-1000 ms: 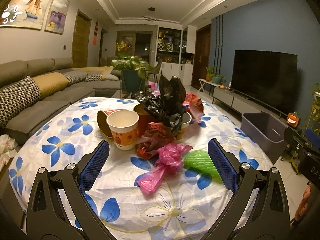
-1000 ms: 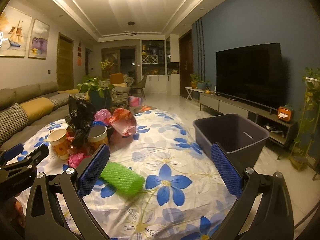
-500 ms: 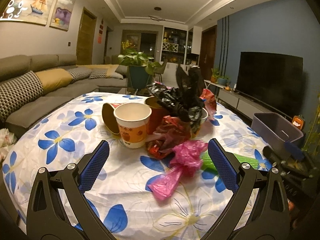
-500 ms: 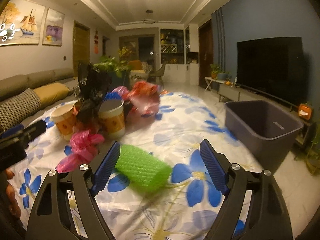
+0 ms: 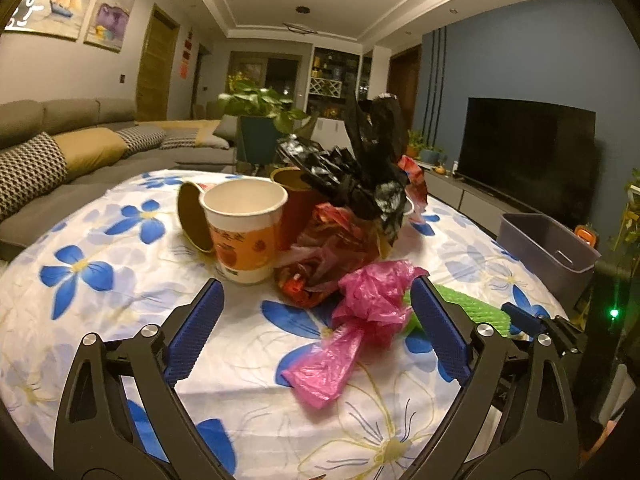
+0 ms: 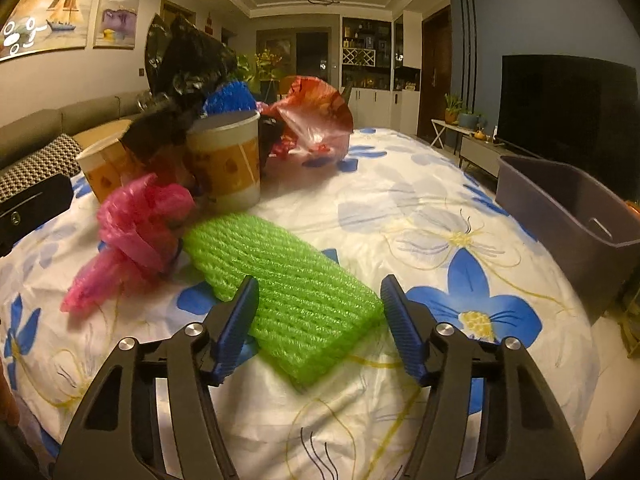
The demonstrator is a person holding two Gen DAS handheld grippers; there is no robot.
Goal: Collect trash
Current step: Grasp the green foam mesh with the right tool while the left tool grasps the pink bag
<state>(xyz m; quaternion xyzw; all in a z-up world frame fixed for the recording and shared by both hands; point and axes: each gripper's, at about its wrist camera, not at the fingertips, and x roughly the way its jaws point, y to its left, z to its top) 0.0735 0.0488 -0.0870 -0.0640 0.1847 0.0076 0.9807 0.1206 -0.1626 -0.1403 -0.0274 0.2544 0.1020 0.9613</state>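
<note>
A green foam net sleeve [image 6: 288,280] lies flat on the flowered tablecloth. My right gripper [image 6: 320,304] is open, its blue pads on either side of the sleeve's near end without pinching it. A crumpled pink plastic bag [image 5: 360,320] lies between the fingers of my open left gripper [image 5: 316,316], untouched; the pink bag [image 6: 132,236] also shows left of the sleeve. Behind stand paper cups [image 5: 244,228], a red bag [image 5: 332,248] and a black bag [image 5: 360,172] in a heap. The green sleeve [image 5: 468,308] is partly hidden behind my left gripper's right finger.
A grey plastic bin [image 6: 568,208] stands off the table's right edge; the grey bin [image 5: 548,248] also shows in the left wrist view. A sofa [image 5: 60,152] runs along the left, a potted plant [image 5: 260,120] stands behind the table, and a TV [image 6: 568,116] is on the right wall.
My right gripper has dropped and moved forward onto the green sleeve, its fingers narrowing around it. My left gripper has come lower and nearer the pink bag.
</note>
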